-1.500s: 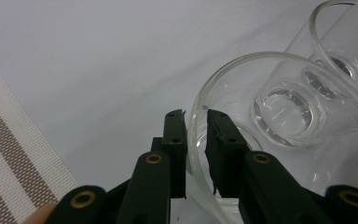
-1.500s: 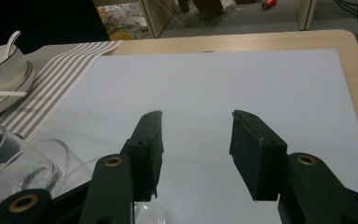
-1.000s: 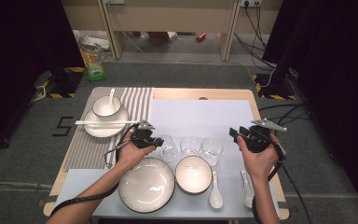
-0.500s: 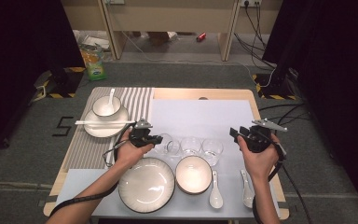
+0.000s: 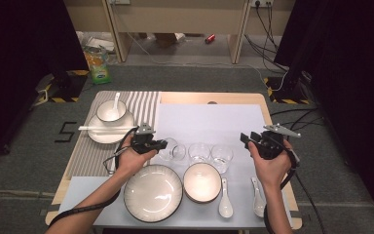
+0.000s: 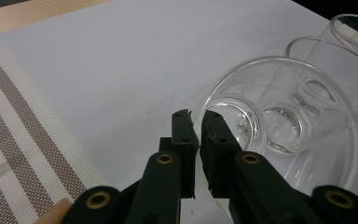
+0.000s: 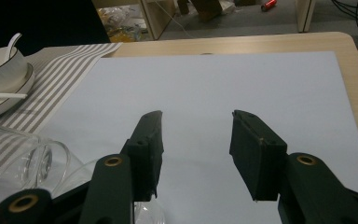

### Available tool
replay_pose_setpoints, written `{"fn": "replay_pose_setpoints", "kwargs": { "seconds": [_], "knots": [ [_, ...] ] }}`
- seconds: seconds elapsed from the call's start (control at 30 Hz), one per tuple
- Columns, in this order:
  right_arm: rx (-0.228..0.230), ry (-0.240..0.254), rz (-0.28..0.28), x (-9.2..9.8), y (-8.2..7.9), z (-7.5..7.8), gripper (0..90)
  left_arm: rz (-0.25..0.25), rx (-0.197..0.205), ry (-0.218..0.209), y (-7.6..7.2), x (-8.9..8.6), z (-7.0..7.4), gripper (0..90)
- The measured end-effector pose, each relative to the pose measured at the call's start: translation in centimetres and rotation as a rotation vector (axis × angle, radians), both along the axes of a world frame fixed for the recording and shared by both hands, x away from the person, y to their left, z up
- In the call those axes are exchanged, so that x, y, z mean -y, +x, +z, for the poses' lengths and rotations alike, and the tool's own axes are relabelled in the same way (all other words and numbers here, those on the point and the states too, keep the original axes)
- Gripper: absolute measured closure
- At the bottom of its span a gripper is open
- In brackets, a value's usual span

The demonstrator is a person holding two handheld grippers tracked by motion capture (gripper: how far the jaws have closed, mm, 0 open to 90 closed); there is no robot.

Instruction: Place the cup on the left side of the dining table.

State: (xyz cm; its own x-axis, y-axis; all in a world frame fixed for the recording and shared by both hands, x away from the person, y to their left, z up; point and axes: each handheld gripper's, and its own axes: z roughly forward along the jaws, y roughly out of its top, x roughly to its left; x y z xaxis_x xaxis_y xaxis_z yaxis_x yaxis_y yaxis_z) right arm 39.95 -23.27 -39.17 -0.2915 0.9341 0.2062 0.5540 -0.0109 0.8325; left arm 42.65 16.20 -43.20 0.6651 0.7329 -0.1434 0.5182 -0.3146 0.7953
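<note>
Left gripper (image 6: pixel 196 122), jaws pinched on the near rim of the leftmost glass (image 5: pixel 171 149), wall caught between the pads, glass tipped on its side at the table's 9 o'clock half, just right of the striped mat (image 5: pixel 90 156). Step looks like grasp done, lift pending; next move likely needs a steady raise without knocking the neighbour glass.

Count: three glasses in a row, two bowls (image 5: pixel 202 182) counting the far-left one on its saucer, one big plate (image 5: pixel 152 193), three spoons, one chopstick pair.

Right gripper (image 5: pixel 253 141) at 3 o'clock, jaws spread, holding nothing.
</note>
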Motion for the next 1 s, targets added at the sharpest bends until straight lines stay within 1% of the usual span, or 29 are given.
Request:
{"fn": "replay_pose_setpoints", "kwargs": {
  "seconds": [0.1, 0.13, 0.37, 0.5, 0.6, 0.73, 0.77, 1.0],
  "knots": [
    [0.0, 0.0, 0.001, 0.0, 0.0, 0.0, 53.8, 0.003, 0.01, -0.005, 0.0, -0.1, 0.2, 83.9],
    [0.0, 0.001, 0.0, 0.0, 0.0, 0.0, 53.8, 0.002, 0.011, 0.002, 0.0, -0.2, 0.2, 84.0],
    [-0.001, 0.002, -0.001, 0.0, 0.0, 0.0, 53.8, 0.007, 0.014, -0.008, -0.1, -0.6, 0.4, 83.9],
    [0.006, 0.002, 0.001, -0.1, 0.0, 0.0, 53.7, 0.016, 0.023, -0.012, -0.1, -0.8, 0.6, 83.9],
    [-0.001, 0.001, 0.0, -0.1, 0.0, 0.0, 53.7, 0.015, 0.025, -0.012, -0.2, -0.9, 0.7, 83.9],
    [0.008, 0.005, 0.001, -0.2, 0.0, 0.0, 53.7, 0.014, 0.029, -0.012, -0.2, -1.1, 0.9, 83.9],
    [0.002, 0.002, 0.002, -0.2, -0.1, 0.0, 53.7, 0.015, 0.026, -0.015, -0.2, -1.1, 0.9, 83.9],
    [0.006, 0.004, -0.001, -0.1, 0.0, 0.1, 53.6, 0.017, 0.028, -0.012, -0.3, -1.4, 1.1, 84.0]
  ]
}}
